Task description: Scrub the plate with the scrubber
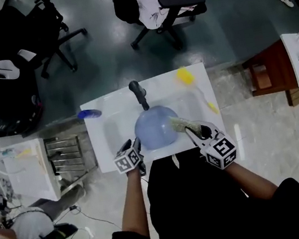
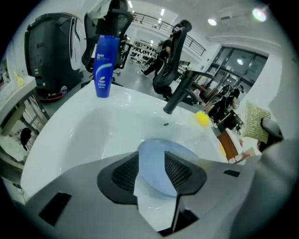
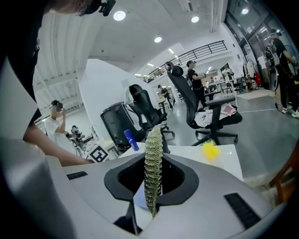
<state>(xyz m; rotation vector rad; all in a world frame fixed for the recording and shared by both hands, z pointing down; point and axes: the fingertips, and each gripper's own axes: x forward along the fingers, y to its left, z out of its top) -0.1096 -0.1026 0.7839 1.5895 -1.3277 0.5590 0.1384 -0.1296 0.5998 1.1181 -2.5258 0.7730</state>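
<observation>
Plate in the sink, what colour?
Plate is pale blue, clearest in the head view.

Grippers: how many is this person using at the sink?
2. The left gripper is open at the plate's left edge; the right gripper holds the scrubber at its right edge.

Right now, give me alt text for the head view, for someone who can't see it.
From above: a pale blue plate sits in a white sink, with the right gripper holding a greenish scrubber at its right edge and the left gripper at its near-left rim. A black faucet stands behind the plate.
</observation>
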